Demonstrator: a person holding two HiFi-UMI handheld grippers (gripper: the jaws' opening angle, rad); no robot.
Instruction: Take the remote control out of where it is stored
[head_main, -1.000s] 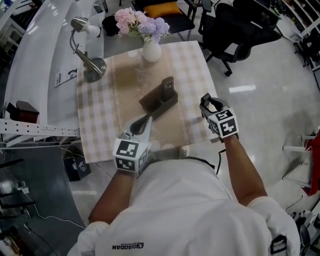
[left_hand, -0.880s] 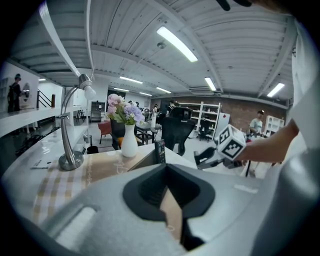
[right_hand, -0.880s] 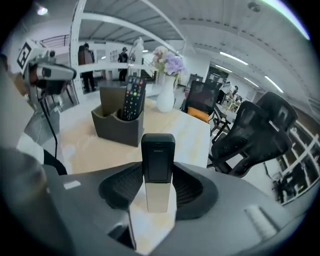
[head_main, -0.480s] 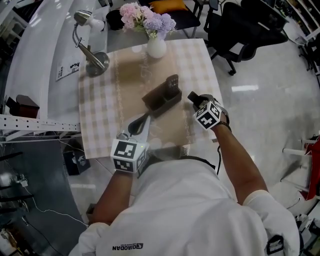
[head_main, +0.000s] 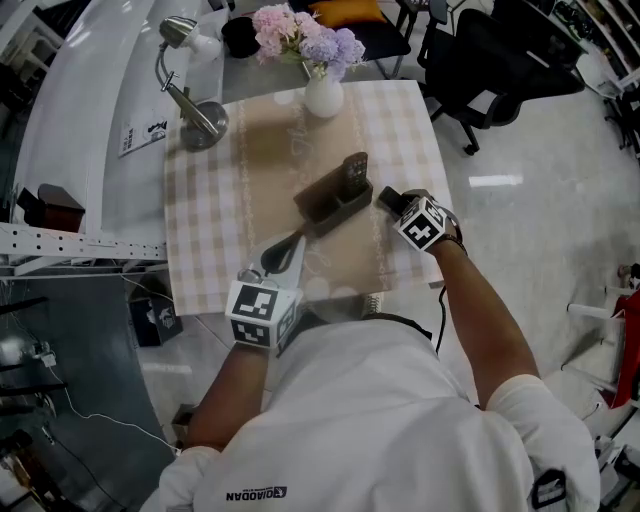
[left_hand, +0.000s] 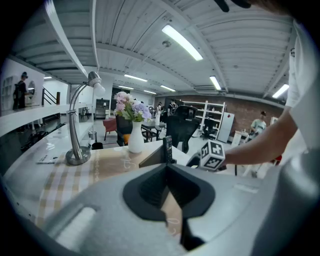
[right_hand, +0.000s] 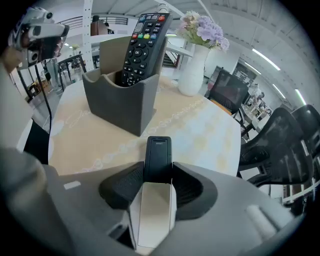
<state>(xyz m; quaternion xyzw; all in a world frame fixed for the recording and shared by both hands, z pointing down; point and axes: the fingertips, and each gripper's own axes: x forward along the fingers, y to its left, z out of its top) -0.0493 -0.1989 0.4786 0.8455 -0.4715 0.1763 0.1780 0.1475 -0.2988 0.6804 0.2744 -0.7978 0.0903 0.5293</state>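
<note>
A black remote (head_main: 354, 170) with coloured buttons (right_hand: 145, 42) stands upright in a dark grey holder (head_main: 325, 200) (right_hand: 120, 100) in the middle of the checked tablecloth. My right gripper (head_main: 386, 199) (right_hand: 158, 169) hovers low just right of the holder. It is shut on a slim black device (right_hand: 158, 155) whose near part looks white. My left gripper (head_main: 296, 241) (left_hand: 167, 167) rests near the table's front edge, pointing at the holder (left_hand: 151, 157), shut with nothing in it. The remote (left_hand: 167, 149) rises just beyond its tips.
A white vase of flowers (head_main: 322, 95) stands at the far edge and a metal desk lamp (head_main: 195, 110) at the far left corner. Black office chairs (head_main: 490, 60) sit beyond the table's right side. A white counter (head_main: 90, 110) runs along the left.
My right gripper has come down and leftward from the table's right edge to beside the holder, rolling as it went, still gripping the slim black device. The left gripper has stayed put.
</note>
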